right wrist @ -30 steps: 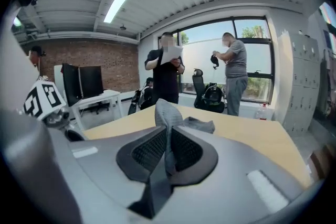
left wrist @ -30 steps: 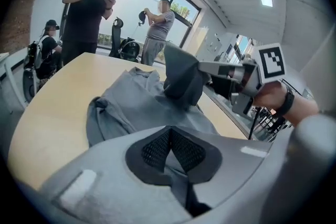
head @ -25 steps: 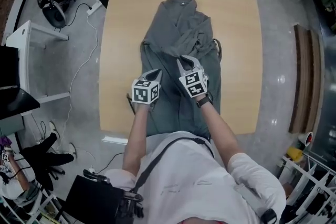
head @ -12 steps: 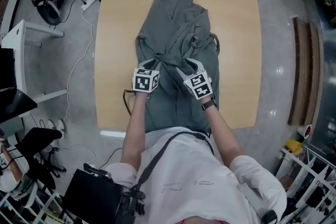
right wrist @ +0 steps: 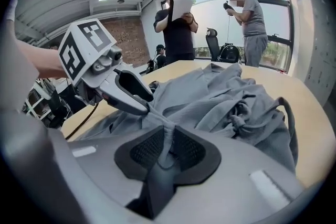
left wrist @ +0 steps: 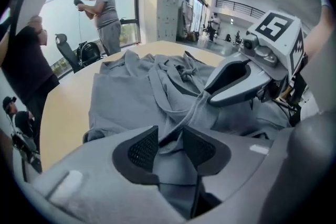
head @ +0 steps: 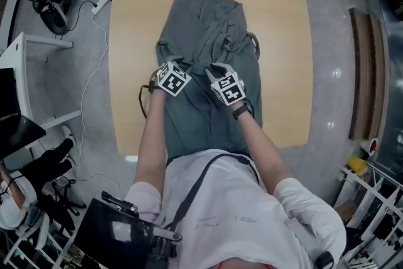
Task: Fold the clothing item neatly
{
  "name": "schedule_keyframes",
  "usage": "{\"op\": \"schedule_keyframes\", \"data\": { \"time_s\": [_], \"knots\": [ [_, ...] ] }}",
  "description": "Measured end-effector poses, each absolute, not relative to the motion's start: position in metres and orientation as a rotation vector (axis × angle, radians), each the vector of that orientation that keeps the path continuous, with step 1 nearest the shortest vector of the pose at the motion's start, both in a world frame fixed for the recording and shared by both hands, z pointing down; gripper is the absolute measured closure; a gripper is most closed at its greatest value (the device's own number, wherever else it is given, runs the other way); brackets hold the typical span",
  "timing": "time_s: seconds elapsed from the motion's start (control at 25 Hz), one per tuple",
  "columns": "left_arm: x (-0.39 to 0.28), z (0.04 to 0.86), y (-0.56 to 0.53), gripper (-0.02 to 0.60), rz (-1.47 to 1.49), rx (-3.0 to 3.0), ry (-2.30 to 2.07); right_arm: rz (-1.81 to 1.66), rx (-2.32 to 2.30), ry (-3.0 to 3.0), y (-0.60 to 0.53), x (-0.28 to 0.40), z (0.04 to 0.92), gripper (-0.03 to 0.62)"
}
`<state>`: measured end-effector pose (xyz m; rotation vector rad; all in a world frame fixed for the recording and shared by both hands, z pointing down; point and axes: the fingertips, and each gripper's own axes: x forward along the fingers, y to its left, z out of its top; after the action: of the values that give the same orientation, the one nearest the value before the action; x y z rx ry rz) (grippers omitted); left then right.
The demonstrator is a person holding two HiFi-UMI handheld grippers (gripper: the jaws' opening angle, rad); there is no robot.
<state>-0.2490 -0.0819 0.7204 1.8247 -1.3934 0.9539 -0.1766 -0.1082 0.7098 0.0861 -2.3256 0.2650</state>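
While the left gripper jaws have just been opening, slack round a fold, the right gripper has closed pinching the grey garment, both farther up it than before. Garment lies lengthwise mid-table; bare wood left and right.

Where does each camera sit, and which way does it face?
Head view: on the head, facing down onto grey garment, table; forearms, left claw, right claw show.
Left gripper view: on the left claw, jaws just opened around that garment, facing windows.
Right gripper view: on the right claw, jaws just closed on that garment, facing windows.
Shared: both gripper views show the other claw.
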Motion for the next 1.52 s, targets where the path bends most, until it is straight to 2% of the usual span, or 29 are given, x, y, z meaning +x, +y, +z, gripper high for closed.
{"op": "schedule_keyframes", "data": {
  "time_s": [0.04, 0.08, 0.12, 0.56, 0.68, 0.88, 1.04, 1.08, 1.28, 1.52],
  "knots": [
    [-0.248, 0.722, -0.081, 0.462, 0.979, 1.828, -1.38, 0.266, 0.087, -2.332, -0.107, -0.175, 0.707, 0.537],
    [-0.247, 0.722, -0.08, 0.539, 0.993, 1.831, -1.377, 0.263, 0.086, -2.341, -0.106, -0.173, 0.703, 0.554],
    [-0.246, 0.719, -0.077, 0.574, 0.997, 1.837, -1.38, 0.259, 0.083, -2.353, -0.105, -0.17, 0.697, 0.556],
    [-0.258, 0.612, -0.051, 0.577, 1.089, 1.959, -1.734, 0.16, -0.061, -2.524, -0.036, -0.159, 0.611, 0.562],
    [-0.258, 0.631, -0.031, 0.575, 1.206, 1.916, -1.712, 0.196, -0.077, -2.467, -0.019, -0.16, 0.63, 0.562],
    [-0.262, 0.694, -0.001, 0.574, 1.128, 1.752, -1.591, 0.263, -0.149, -2.286, 0.009, -0.165, 0.7, 0.557],
    [-0.26, 0.72, 0.014, 0.564, 1.09, 1.654, -1.547, 0.272, -0.256, -2.18, 0.034, -0.163, 0.729, 0.473],
    [-0.26, 0.719, 0.016, 0.563, 1.077, 1.64, -1.556, 0.274, -0.264, -2.182, 0.035, -0.161, 0.728, 0.468],
    [-0.27, 0.695, 0.02, 0.565, 0.904, 1.572, -1.662, 0.327, -0.162, -2.281, -0.004, -0.146, 0.702, 0.456],
    [-0.283, 0.677, 0.016, 0.578, 0.63, 1.508, -1.743, 0.416, 0.144, -2.362, -0.108, -0.124, 0.675, 0.471]
  ]
}}
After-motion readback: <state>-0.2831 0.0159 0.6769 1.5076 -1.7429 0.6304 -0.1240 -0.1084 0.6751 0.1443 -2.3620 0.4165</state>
